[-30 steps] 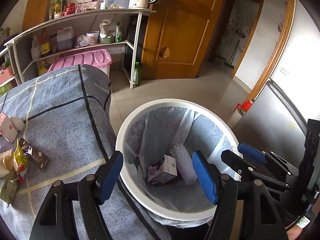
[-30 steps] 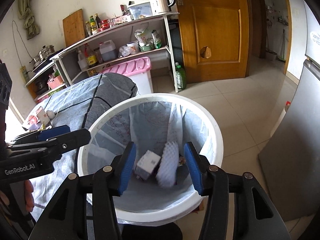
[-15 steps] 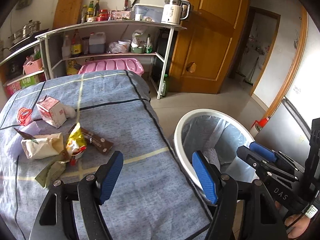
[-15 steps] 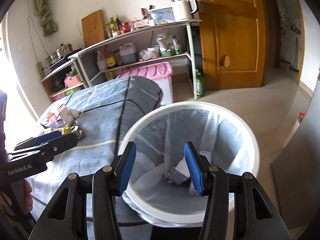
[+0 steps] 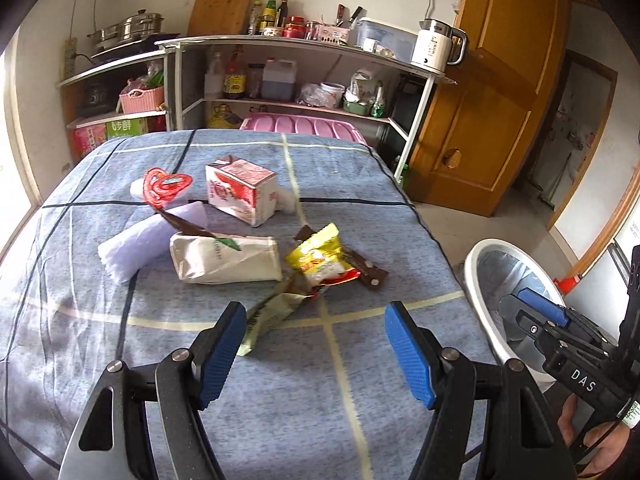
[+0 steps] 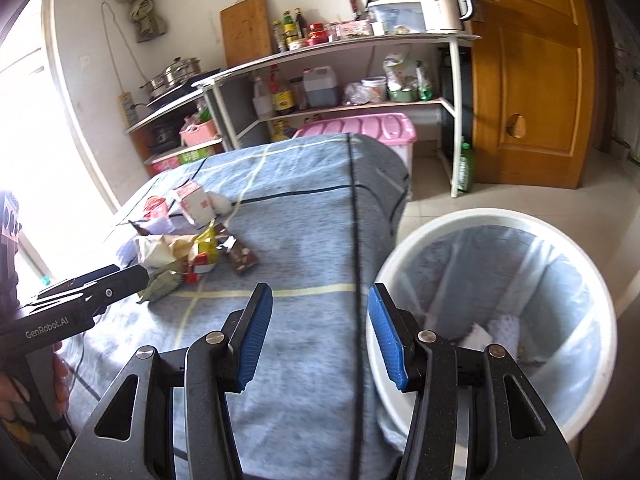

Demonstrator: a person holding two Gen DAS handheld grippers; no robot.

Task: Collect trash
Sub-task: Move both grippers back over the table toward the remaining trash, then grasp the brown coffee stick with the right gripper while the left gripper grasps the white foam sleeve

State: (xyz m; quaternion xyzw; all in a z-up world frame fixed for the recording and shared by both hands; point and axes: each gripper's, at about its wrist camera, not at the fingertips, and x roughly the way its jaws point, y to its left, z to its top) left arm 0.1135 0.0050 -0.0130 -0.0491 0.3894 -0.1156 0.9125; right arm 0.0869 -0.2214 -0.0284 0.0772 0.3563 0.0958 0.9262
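- table [image 5: 400, 420] in front of shelves [image 5: 304, 46]; storage bin [image 5: 304, 130] between them, just behind table's far edge
- trash pile mid-table: carton [image 5: 240, 190] at back, lid [image 5: 164, 184] left of it
- foam sheet [image 5: 148, 240] left of paper bag [image 5: 224, 258], touching it
- snack packet [image 5: 320, 258] right of bag, lying on chocolate wrapper [image 5: 360, 268]
- flat wrapper [image 5: 268, 320] nearest, in front of packet
- trash can [image 6: 500, 320] on floor right of table, close to its edge; some trash inside
- door [image 5: 492, 92] right of shelves; kettle [image 5: 436, 46] on top shelf, right end
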